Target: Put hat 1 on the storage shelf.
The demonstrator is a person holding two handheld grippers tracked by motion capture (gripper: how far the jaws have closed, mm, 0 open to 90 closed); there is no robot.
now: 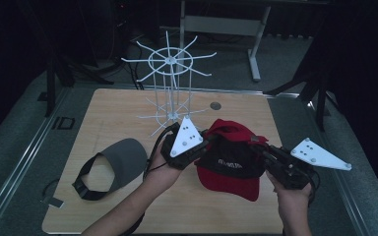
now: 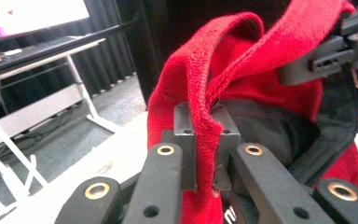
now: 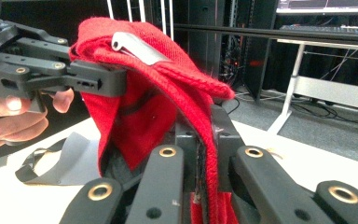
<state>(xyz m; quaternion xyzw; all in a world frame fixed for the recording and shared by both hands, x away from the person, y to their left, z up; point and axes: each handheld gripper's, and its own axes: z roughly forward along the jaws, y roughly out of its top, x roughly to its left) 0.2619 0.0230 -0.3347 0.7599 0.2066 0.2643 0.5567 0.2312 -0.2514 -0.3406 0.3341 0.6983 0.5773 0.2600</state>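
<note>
Left tool (image 2: 204, 154) and right tool (image 3: 204, 154) each clamp the red cap's (image 1: 231, 160) rim, lifting it; hanging it on the white rack (image 1: 170, 91) likely follows.

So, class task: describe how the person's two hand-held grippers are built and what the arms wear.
Each gripper, left gripper and right gripper, has a black body with a pale grey three-cornered plate on top, dotted with small dark spots. A black cable loops from the left one. Up close, the black jaws are jointed links with brass-ringed pivots. The forearms are bare, with no sleeves in view.
</note>
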